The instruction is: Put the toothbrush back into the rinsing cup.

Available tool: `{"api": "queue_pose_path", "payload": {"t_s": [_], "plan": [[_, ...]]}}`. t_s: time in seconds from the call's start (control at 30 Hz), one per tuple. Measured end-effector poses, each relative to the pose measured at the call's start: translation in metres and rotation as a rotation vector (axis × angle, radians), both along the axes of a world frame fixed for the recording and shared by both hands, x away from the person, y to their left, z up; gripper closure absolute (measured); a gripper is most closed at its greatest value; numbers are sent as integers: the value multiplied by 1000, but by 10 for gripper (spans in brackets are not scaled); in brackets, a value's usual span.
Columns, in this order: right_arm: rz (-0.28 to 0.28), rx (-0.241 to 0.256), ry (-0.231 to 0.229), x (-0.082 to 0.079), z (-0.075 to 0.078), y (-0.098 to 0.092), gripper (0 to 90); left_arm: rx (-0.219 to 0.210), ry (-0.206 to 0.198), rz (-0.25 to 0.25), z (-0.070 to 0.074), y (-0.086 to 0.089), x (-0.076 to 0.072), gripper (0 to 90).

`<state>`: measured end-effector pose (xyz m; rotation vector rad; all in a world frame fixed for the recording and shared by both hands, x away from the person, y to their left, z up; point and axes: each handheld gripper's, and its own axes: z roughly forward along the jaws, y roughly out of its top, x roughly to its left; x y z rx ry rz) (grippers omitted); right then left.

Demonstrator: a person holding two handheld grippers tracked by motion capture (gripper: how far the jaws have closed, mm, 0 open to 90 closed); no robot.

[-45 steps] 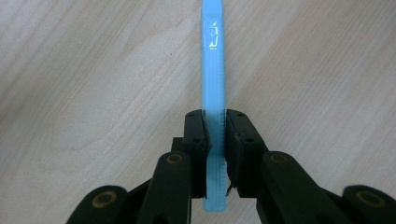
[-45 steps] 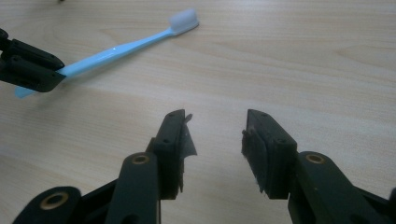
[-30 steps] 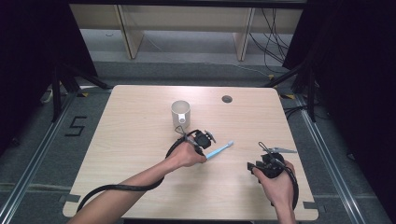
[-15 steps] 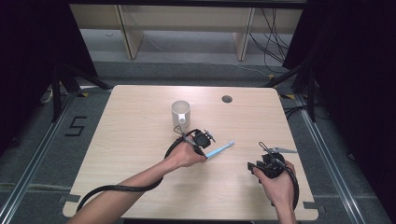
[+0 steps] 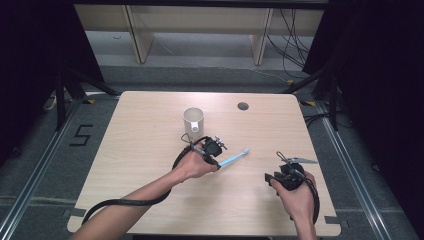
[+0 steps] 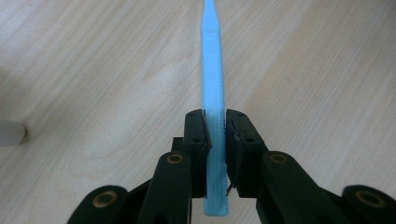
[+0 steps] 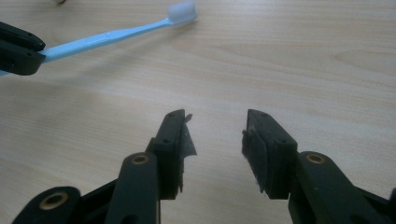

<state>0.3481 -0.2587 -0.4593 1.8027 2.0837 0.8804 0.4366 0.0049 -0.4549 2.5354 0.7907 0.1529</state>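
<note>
1. The left hand-held gripper pinched a blue toothbrush by its handle near the middle of the bench.
2. The right hand-held gripper, near the bench's right edge, was spread around nothing.
3. A cup stood toward the far edge.

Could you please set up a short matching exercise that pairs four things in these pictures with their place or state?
Things:
1. toothbrush
2. mug
3. right gripper
4. cable hole

States:
A. open, holding nothing
B. clamped in the left gripper
C. near the table's far edge
D. upright beyond the left hand

Pairs: 1-B, 2-D, 3-A, 4-C
</note>
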Motion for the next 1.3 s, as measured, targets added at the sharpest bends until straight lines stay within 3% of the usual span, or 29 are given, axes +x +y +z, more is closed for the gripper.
{"api": "queue_pose_path", "payload": {"t_s": [0.07,0.1,0.2,0.27,0.3,0.33,0.43,0.53,0.6,0.67,0.7,0.77,0.83,0.87,0.9,0.93,1.0,1.1,1.17,1.23,1.27,1.3], "plan": [[-1,24,1,0,0,2,590,-10,-5,1,1,1,-1,788],[19,3,-22,1,-2,0,590,-21,-13,1,1,1,-1,788],[31,-1,-39,1,-4,-1,589,-53,-24,3,2,4,-2,788],[24,-12,-31,0,-5,-2,589,-73,-33,11,2,6,-3,788],[-11,-6,-3,-2,-3,0,589,-82,-37,12,2,8,-4,788],[36,-31,-29,0,-4,-5,588,-83,-31,10,3,10,-4,788],[36,-32,-31,0,-5,-6,587,-105,-40,14,4,15,-5,788],[28,2,-26,-1,-5,-4,587,-131,-52,12,6,22,-6,788],[51,-50,-55,1,-8,-7,586,-144,-65,8,7,26,-6,788],[46,-35,-51,1,-9,-6,586,-165,-89,15,7,30,-7,788],[7,-6,-27,-1,-8,-2,586,-168,-97,7,8,34,-7,788],[2,-6,-25,-1,-7,-1,586,-204,-108,23,8,37,-8,788],[37,-36,-36,0,-6,-4,586,-221,-117,23,8,40,-8,788],[38,-33,-40,1,-7,-3,586,-214,-121,24,8,42,-9,788],[39,-32,-41,1,-7,-3,586,-234,-121,31,7,42,-10,788],[40,-5,-46,1,-7,0,586,-232,-124,30,7,43,-10,788],[38,-14,-55,1,-7,1,586,-238,-121,37,6,44,-11,788],[26,94,-82,4,-6,7,588,-248,-127,36,6,44,-12,788],[44,209,-110,8,-7,12,588,-249,-135,35,7,43,-13,788],[53,294,-130,11,-7,16,588,-270,-134,45,8,41,-15,788],[40,329,-136,13,-7,20,588,-270,-134,45,8,41,-15,788],[46,326,-153,16,-7,22,588,-276,-138,33,9,41,-15,788]]}}
